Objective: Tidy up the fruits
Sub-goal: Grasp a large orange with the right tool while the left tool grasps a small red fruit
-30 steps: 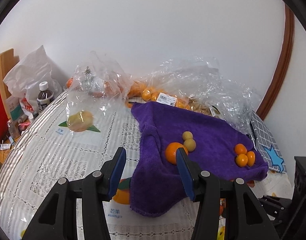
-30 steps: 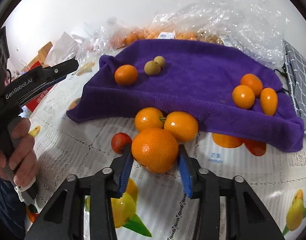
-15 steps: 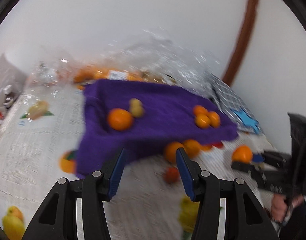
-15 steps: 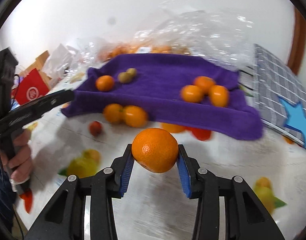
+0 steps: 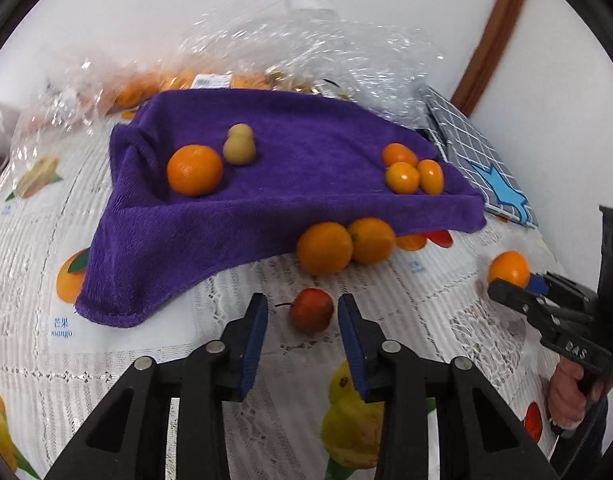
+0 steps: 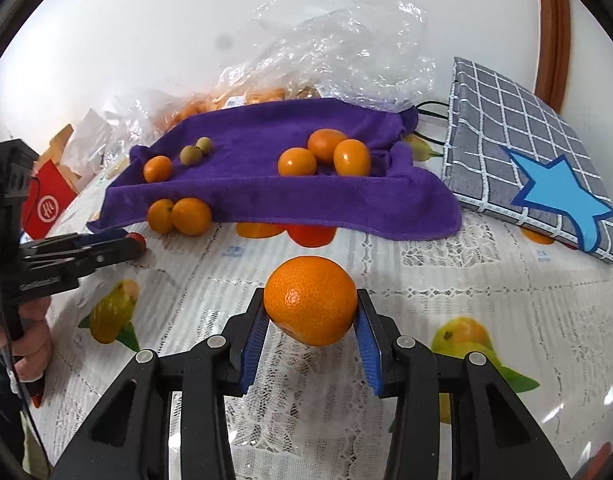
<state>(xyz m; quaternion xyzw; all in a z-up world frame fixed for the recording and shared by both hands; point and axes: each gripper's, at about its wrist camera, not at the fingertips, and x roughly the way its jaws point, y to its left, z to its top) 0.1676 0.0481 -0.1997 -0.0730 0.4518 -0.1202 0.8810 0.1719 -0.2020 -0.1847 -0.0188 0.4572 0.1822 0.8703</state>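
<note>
My right gripper (image 6: pixel 310 322) is shut on a big orange (image 6: pixel 311 299) and holds it above the tablecloth, in front of the purple towel (image 6: pixel 266 192). That orange also shows in the left wrist view (image 5: pixel 508 269). My left gripper (image 5: pixel 302 320) is open, its jaws on either side of a small red fruit (image 5: pixel 311 311) on the table. On the towel (image 5: pixel 266 184) lie an orange (image 5: pixel 194 170), two small greenish fruits (image 5: pixel 239 146) and three small oranges (image 5: pixel 412 168). Two oranges (image 5: pixel 344 246) sit at the towel's front edge.
Clear plastic bags (image 5: pixel 306 48) with more fruit lie behind the towel. A grey checked mat with a blue star (image 6: pixel 538 168) lies at the right. A red box (image 6: pixel 46 210) stands at the left. The tablecloth (image 6: pixel 426 280) has printed fruit pictures.
My right gripper has lifted the big orange off the table and carried it right, away from the two oranges. My left gripper has swung right and down to straddle the red fruit.
</note>
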